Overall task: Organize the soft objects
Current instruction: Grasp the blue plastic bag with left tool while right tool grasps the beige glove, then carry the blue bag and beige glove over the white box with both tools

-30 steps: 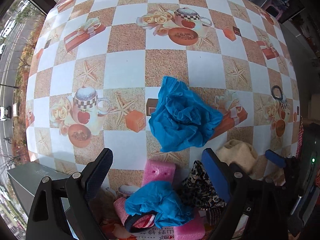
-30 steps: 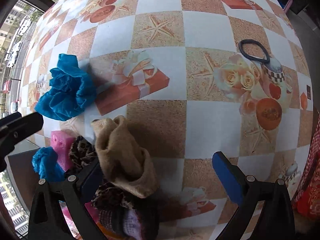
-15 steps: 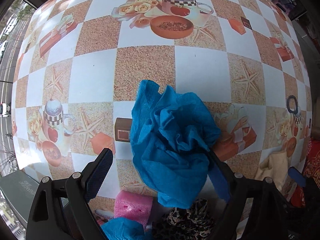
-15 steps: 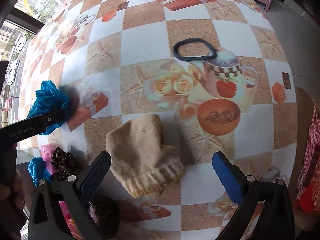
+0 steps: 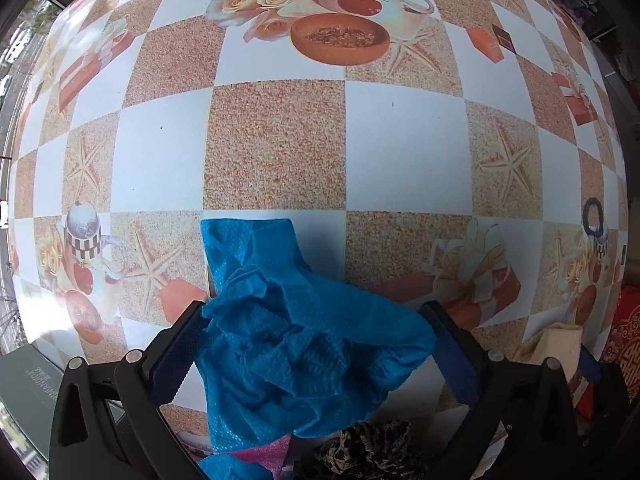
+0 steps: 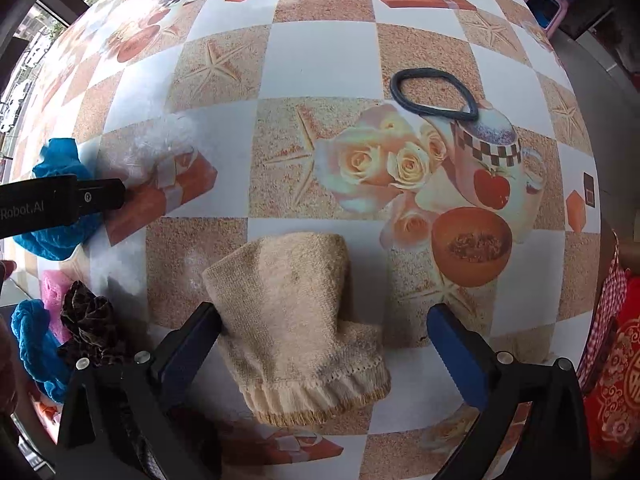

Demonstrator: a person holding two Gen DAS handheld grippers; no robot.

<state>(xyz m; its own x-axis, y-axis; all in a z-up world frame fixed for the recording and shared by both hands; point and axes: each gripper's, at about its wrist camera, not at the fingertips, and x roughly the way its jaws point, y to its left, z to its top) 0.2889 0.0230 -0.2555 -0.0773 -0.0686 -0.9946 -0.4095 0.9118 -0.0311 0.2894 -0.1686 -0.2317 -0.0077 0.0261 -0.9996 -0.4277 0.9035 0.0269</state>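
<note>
A crumpled blue cloth (image 5: 296,332) lies on the checkered tablecloth between the wide-open fingers of my left gripper (image 5: 316,354); it also shows at the left of the right wrist view (image 6: 56,200). A beige knitted cloth (image 6: 296,324) lies flat between the open fingers of my right gripper (image 6: 324,348), touching the left finger (image 6: 188,352); its edge shows in the left wrist view (image 5: 552,340). A black hair band (image 6: 434,96) lies beyond it on the table.
A pile sits at the near table edge: pink foam (image 6: 54,292), a leopard-print scrunchie (image 6: 90,320) and another blue cloth (image 6: 34,348). The pile also shows in the left wrist view (image 5: 360,452). Red patterned fabric (image 6: 616,380) hangs at the right.
Both grippers moved forward and down. The blue cloth now sits between the left fingers, and the beige cloth, earlier bunched upright, lies flat between the right fingers.
</note>
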